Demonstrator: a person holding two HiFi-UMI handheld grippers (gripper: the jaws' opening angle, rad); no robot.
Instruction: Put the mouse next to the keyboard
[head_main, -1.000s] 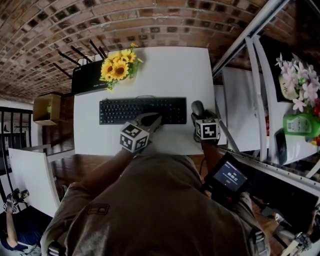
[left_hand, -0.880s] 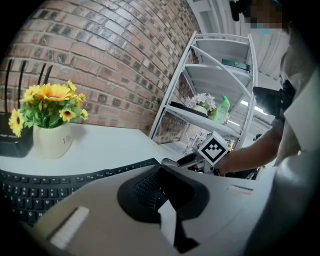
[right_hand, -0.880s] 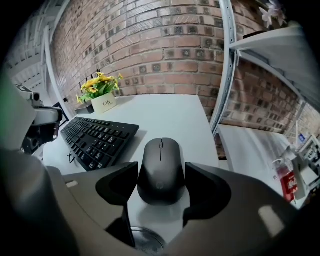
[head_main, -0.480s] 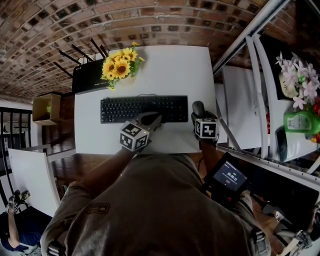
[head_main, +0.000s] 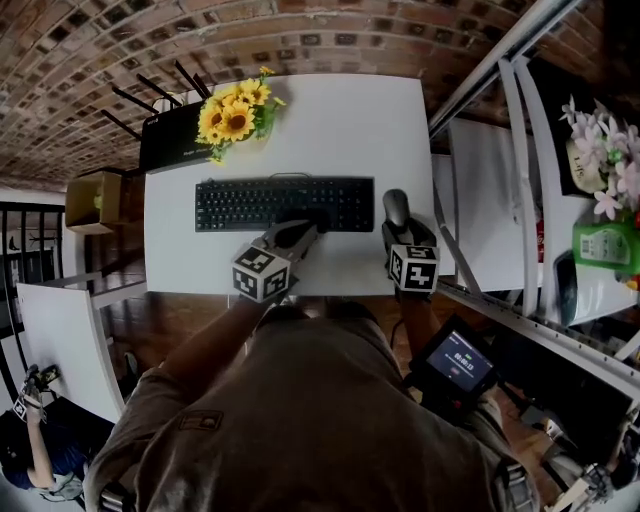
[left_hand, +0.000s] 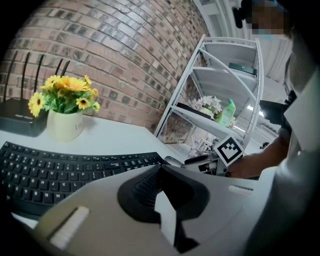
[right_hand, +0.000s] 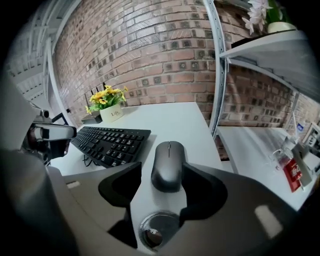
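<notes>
We find the right gripper (right_hand: 164, 172) closing round the dark grey oval mouse (right_hand: 168, 159), not yet pinching; we judge a square squeeze comes next.

1 keyboard (head_main: 285, 203), 1 mouse (head_main: 397, 208), 1 pot of sunflowers (head_main: 232, 112), 1 black router (head_main: 175, 140), 1 cardboard box (head_main: 93, 196), 1 white bench (head_main: 360, 120), 1 white shelf rack (head_main: 520, 200), 1 green bottle (head_main: 605, 245), 1 bunch of pink flowers (head_main: 600, 165), 1 small lit screen (head_main: 458, 365)

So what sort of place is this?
Looks like a home or small office workstation: a white desk with keyboard, router and sunflowers against a brick wall, metal shelving beside it.
</notes>
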